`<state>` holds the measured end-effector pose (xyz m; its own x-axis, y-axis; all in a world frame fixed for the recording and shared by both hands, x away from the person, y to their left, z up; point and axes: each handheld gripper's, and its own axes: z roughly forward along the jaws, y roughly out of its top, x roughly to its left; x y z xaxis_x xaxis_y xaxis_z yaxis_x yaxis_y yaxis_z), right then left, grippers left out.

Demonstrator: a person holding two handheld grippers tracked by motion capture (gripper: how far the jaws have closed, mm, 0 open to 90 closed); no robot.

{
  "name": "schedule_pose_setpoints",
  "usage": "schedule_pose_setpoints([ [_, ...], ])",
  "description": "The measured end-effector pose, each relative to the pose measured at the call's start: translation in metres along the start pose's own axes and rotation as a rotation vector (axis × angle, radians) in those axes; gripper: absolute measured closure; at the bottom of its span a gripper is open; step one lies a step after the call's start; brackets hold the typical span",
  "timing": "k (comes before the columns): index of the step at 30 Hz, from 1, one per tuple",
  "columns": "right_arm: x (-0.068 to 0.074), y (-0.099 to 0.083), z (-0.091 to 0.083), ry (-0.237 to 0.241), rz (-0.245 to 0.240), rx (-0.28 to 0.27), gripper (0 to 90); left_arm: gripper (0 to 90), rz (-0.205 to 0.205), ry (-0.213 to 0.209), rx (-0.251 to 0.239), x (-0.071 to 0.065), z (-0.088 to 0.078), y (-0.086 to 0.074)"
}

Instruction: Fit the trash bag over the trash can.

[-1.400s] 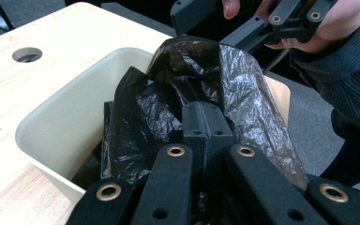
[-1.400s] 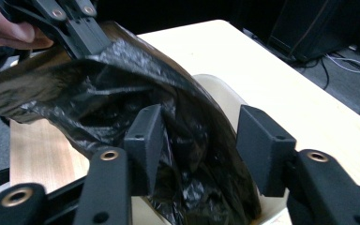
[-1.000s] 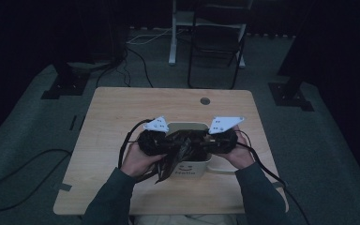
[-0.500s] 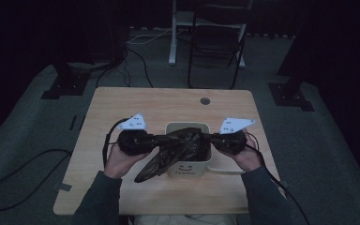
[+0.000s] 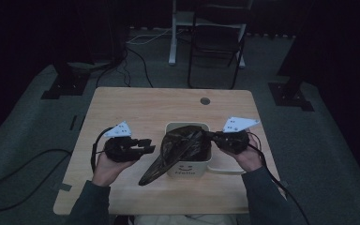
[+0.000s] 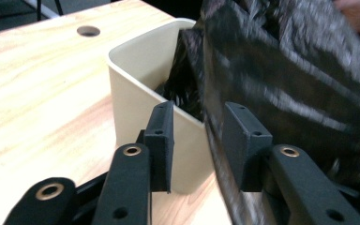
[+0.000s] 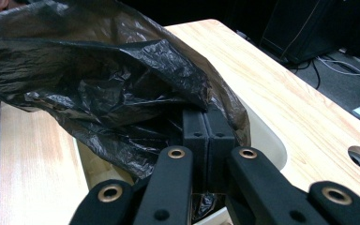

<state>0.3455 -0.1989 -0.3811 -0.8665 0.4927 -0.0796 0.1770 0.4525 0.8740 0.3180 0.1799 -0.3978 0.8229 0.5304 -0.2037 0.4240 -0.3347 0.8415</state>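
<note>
Bag (image 5: 178,150) of black plastic lies half inside the cream bin (image 5: 187,166) on the table (image 5: 136,105), one flap hanging over the near-left rim. The right gripper (image 5: 214,136) pinches the film at the right rim, jaws pressed together. The left gripper (image 5: 151,146), jaws just opening and spread beside the flap, holds nothing. It should catch the loose edge and pull it outward over the rim, gently, so the thin film does not tear.

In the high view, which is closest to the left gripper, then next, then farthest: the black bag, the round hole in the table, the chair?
1. Black bag, just beside the left gripper.
2. Round hole, at the table's far edge.
3. Chair, on the floor beyond the table.
</note>
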Motion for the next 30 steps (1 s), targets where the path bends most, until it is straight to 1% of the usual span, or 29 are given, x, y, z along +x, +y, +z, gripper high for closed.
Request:
schedule_pose_setpoints([
  [1, -0.001, 0.0, -0.001, 0.0, 0.004, -0.004, 89.8, 61.8, 0.0, -0.003, 0.003, 0.0, 0.0, -0.002],
  [3, -0.001, 0.0, 0.0, -0.002, 0.006, -0.006, 89.8, 60.8, -0.005, -0.015, 0.004, 0.0, 0.001, -0.004],
  [6, 0.0, 0.0, 0.001, -0.002, 0.008, -0.008, 89.8, 59.0, 0.001, -0.033, 0.021, -0.003, 0.008, -0.006],
  [7, 0.0, 0.0, 0.001, -0.002, 0.009, -0.009, 89.8, 58.5, 0.004, -0.045, 0.028, -0.003, 0.01, -0.006],
  [8, 0.0, 0.0, 0.001, -0.001, 0.008, -0.01, 89.8, 57.5, -0.002, -0.064, 0.039, -0.004, 0.014, -0.006],
  [9, 0.0, 0.0, 0.001, -0.002, 0.008, -0.012, 89.9, 55.4, -0.009, -0.071, 0.045, -0.005, 0.017, -0.006],
  [11, 0.0, 0.001, 0.0, -0.004, 0.006, -0.015, 89.8, 53.1, -0.014, -0.1, 0.059, -0.007, 0.023, -0.006],
  [14, 0.0, 0.001, -0.001, -0.009, 0.007, -0.023, 89.9, 52.6, -0.017, -0.123, 0.09, -0.01, 0.033, -0.006],
  [15, -0.001, 0.001, -0.002, -0.011, 0.006, -0.026, 89.8, 53.5, -0.015, -0.123, 0.104, -0.011, 0.036, -0.007],
  [16, -0.001, 0.0, -0.003, -0.012, 0.007, -0.028, 89.8, 56.8, -0.016, -0.128, 0.118, -0.012, 0.039, -0.008],
  [18, -0.001, -0.001, -0.004, -0.014, 0.008, -0.03, 89.8, 74.0, -0.022, -0.124, 0.149, -0.012, 0.044, -0.009],
  [19, -0.002, -0.001, -0.005, -0.012, 0.008, -0.03, 89.8, 81.0, -0.018, -0.128, 0.148, -0.012, 0.045, -0.01],
  [21, -0.002, -0.003, -0.006, -0.011, 0.011, -0.027, 89.7, 89.4, -0.006, -0.122, 0.15, -0.011, 0.044, -0.011],
  [23, -0.003, -0.005, -0.008, -0.011, 0.009, -0.024, 89.5, 89.8, 0.004, -0.117, 0.151, -0.011, 0.041, -0.011],
  [26, -0.005, -0.009, -0.013, -0.004, 0.016, -0.026, 89.3, 90.0, 0.012, -0.097, 0.14, -0.01, 0.035, -0.011],
  [28, -0.007, -0.012, -0.015, -0.006, 0.02, -0.023, 89.3, 90.0, 0.007, -0.078, 0.126, -0.008, 0.031, -0.011],
  [30, -0.007, -0.017, -0.018, -0.007, 0.021, -0.016, 89.3, 90.0, -0.007, -0.06, 0.112, -0.004, 0.027, -0.012],
])
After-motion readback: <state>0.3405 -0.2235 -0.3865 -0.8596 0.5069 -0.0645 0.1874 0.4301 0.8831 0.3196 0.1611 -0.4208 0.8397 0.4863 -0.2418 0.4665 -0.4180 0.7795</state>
